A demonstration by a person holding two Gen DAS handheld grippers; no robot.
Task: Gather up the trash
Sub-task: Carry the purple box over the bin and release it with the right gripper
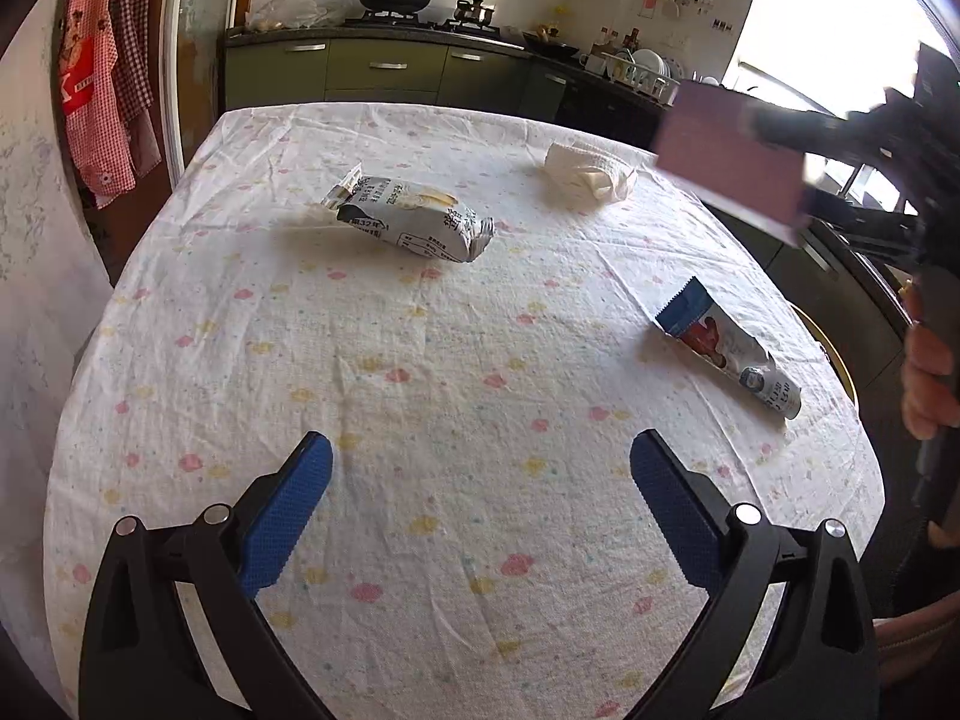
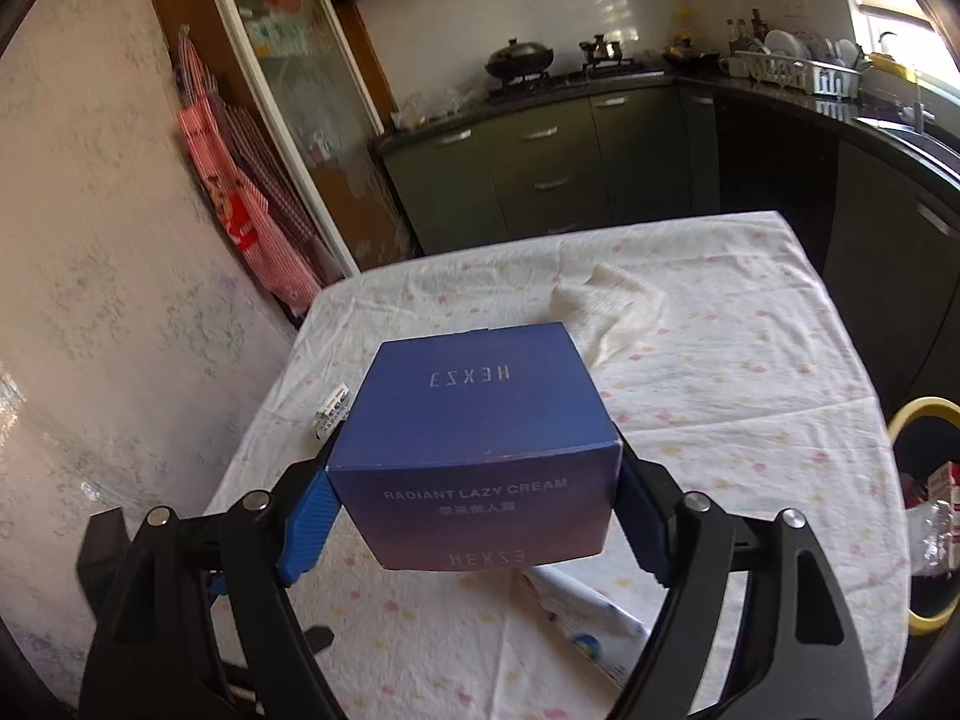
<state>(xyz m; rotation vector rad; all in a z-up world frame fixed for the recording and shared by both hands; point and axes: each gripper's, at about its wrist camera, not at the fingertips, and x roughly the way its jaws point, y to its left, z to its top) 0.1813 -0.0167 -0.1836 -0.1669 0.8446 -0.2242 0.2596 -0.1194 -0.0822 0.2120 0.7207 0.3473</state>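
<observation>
My right gripper (image 2: 474, 516) is shut on a blue-purple cream box (image 2: 480, 438) and holds it in the air above the table; the box also shows blurred in the left wrist view (image 1: 732, 162) at the upper right. My left gripper (image 1: 480, 480) is open and empty over the near part of the table. On the flowered tablecloth (image 1: 420, 390) lie a white and black snack wrapper (image 1: 414, 219), a blue and white wrapper (image 1: 729, 348) at the right, and a crumpled white tissue (image 1: 591, 171) at the back. The blue and white wrapper lies under the box in the right wrist view (image 2: 594, 624).
A bin with a yellow rim (image 2: 924, 420) holding some trash stands on the floor right of the table. Kitchen cabinets and a stove (image 1: 396, 12) run along the back. Red checked aprons (image 1: 102, 90) hang on the left wall.
</observation>
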